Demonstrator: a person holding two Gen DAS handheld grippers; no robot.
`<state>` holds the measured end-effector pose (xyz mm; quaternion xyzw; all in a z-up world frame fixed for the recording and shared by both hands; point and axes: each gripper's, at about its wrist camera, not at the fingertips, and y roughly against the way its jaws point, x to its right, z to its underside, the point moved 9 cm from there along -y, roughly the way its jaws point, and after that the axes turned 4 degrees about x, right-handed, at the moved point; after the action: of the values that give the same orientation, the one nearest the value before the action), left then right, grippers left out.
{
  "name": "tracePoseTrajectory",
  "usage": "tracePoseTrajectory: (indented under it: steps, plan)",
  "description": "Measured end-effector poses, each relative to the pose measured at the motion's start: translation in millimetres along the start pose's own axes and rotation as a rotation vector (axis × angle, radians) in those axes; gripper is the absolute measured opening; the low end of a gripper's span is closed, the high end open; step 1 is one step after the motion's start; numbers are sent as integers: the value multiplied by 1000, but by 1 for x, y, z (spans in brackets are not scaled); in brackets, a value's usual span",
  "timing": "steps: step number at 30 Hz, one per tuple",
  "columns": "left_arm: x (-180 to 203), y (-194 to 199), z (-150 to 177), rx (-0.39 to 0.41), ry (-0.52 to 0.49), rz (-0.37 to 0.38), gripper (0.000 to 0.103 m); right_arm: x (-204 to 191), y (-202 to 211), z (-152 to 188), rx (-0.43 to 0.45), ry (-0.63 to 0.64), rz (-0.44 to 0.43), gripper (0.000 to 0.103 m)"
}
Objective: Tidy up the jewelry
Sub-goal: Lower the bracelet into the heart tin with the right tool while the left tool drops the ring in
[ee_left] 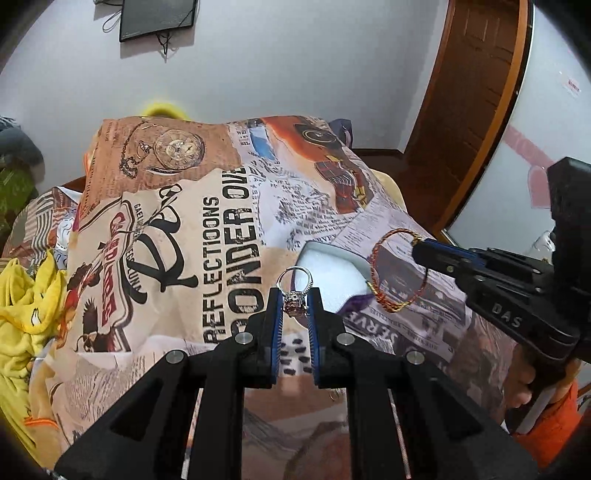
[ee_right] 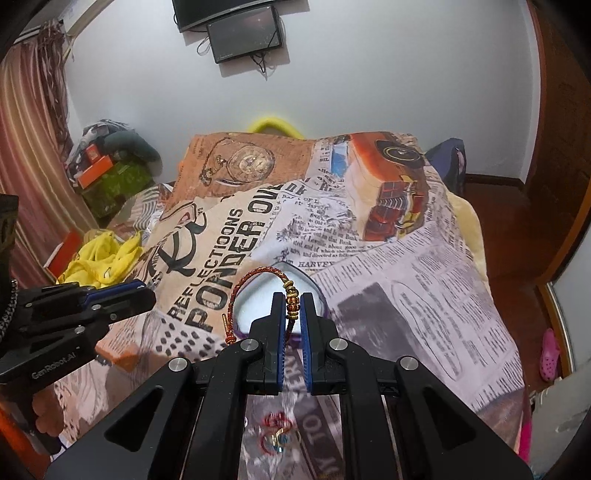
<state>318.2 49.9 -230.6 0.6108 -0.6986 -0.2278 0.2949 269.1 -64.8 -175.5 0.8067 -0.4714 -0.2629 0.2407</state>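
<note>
My left gripper (ee_left: 294, 301) is shut on a silver ring (ee_left: 295, 291) with a pinkish stone, held above the cloth just left of a white heart-shaped jewelry box (ee_left: 332, 275). My right gripper (ee_right: 293, 304) is shut on a red-and-gold cord bracelet (ee_right: 255, 288) with beads, hanging over the same white box (ee_right: 266, 299). In the left wrist view the right gripper (ee_left: 419, 247) comes in from the right with the bracelet (ee_left: 397, 271) dangling. In the right wrist view the left gripper (ee_right: 147, 290) reaches in from the left. A red and gold trinket (ee_right: 275, 432) lies on the cloth beneath my right gripper.
A newspaper-print cloth (ee_left: 221, 229) covers the surface. Yellow clothing (ee_left: 29, 306) lies at the left. A wooden door (ee_left: 469, 110) stands at the right, a wall monitor (ee_right: 243, 33) at the back. Boxes (ee_right: 107, 173) are piled in the far left corner.
</note>
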Motion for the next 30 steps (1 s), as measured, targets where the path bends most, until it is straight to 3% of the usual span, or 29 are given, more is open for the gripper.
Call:
tracePoseTrajectory:
  steps: [10,21,30]
  plan:
    - [1,-26,-9,-8,-10,2,12,6,-37,-11,-50,17,-7,7]
    - [0,-60,-7,-63,0,18,12,5,-74,5,-166,28,-44,7]
    - [6,-77,-1,-111,-6,44,12,6,-79,15,-213,67,-43,7]
